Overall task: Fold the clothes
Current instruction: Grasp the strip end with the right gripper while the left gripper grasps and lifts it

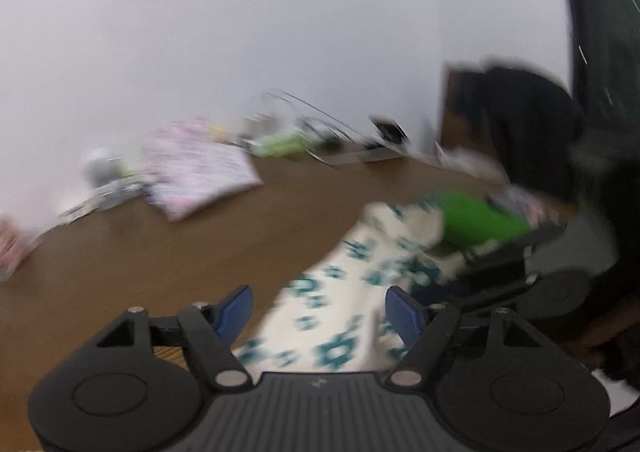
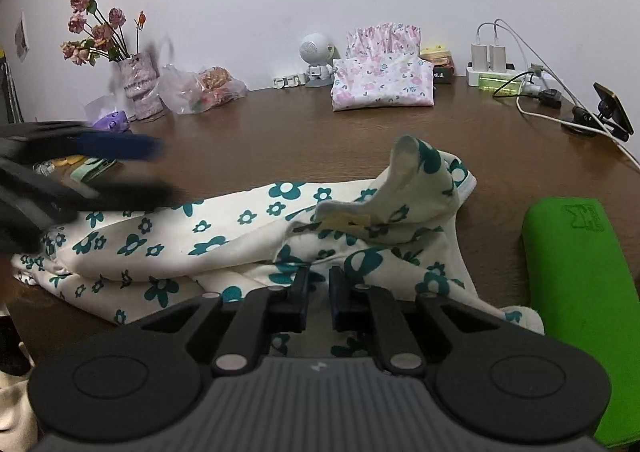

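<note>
Left wrist view, blurred: the left tool [image 1: 318, 312] stands wide and empty above the flowered garment [image 1: 340, 292], which lies on the brown desk [image 1: 160, 252].

Right wrist view: the right tool [image 2: 318, 288] is pinched narrow at the garment's near edge; whether cloth is caught, I cannot tell. The fabric looks soft, light and limp, best taken at hems. A green case [image 2: 576, 292] lies just beside it, and folded pink clothes [image 2: 382, 82] sit well apart.

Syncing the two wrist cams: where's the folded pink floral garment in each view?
Left wrist: folded pink floral garment, blurred, left of centre on the far side of the table, near the wall.
Right wrist: folded pink floral garment, sharp, upper centre-right at the table's back edge.
Shared landmark: the cream garment with teal flowers, in the foreground of both.
</note>
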`<action>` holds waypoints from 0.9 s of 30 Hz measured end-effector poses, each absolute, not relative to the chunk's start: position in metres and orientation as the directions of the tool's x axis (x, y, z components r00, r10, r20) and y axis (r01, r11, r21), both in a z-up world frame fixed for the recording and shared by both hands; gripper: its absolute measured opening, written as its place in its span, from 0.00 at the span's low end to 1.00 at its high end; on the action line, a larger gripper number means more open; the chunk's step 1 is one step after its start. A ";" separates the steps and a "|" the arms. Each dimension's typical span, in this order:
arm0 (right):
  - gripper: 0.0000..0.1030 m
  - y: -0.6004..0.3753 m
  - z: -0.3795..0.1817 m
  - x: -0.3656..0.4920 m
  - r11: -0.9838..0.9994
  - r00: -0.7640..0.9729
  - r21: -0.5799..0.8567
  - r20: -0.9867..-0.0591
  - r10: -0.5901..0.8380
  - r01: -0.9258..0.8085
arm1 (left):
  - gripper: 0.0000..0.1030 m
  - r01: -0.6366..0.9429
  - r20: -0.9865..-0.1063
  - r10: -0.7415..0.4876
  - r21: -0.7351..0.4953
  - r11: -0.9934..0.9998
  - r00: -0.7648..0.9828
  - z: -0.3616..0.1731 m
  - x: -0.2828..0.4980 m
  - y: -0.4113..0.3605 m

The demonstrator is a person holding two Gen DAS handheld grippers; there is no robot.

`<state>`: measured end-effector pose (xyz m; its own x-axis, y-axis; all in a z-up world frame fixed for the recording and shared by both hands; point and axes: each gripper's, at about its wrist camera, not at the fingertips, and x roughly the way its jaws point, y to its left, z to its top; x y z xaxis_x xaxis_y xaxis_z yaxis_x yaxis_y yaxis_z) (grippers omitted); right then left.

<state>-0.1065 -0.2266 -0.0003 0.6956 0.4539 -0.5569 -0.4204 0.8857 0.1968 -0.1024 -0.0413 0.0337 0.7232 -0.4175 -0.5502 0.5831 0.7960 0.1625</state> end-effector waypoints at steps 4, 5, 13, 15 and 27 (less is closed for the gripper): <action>0.08 -0.237 0.002 -0.111 0.884 0.702 0.218 -0.541 0.463 -0.414 | 0.25 0.603 -0.621 -0.417 0.115 0.789 0.664 0.015 -0.079 -0.059; 0.08 -0.240 0.003 -0.111 0.880 0.702 0.231 -0.534 0.471 -0.415 | 0.11 0.592 -0.633 -0.419 0.079 0.802 0.651 0.013 -0.074 -0.056; 0.09 -0.233 -0.003 -0.100 0.877 0.689 0.230 -0.547 0.476 -0.423 | 0.02 0.538 -0.579 -0.480 -0.084 0.839 0.658 0.028 -0.072 -0.031; 0.09 -0.231 -0.003 -0.097 0.880 0.688 0.226 -0.554 0.469 -0.417 | 0.03 0.588 -0.564 -0.520 -0.074 0.805 0.642 0.033 -0.080 -0.032; 0.29 -0.266 0.024 -0.120 0.867 0.695 0.319 -0.518 0.498 -0.383 | 0.45 0.668 -0.589 -0.569 -0.064 0.741 0.574 -0.006 -0.093 -0.043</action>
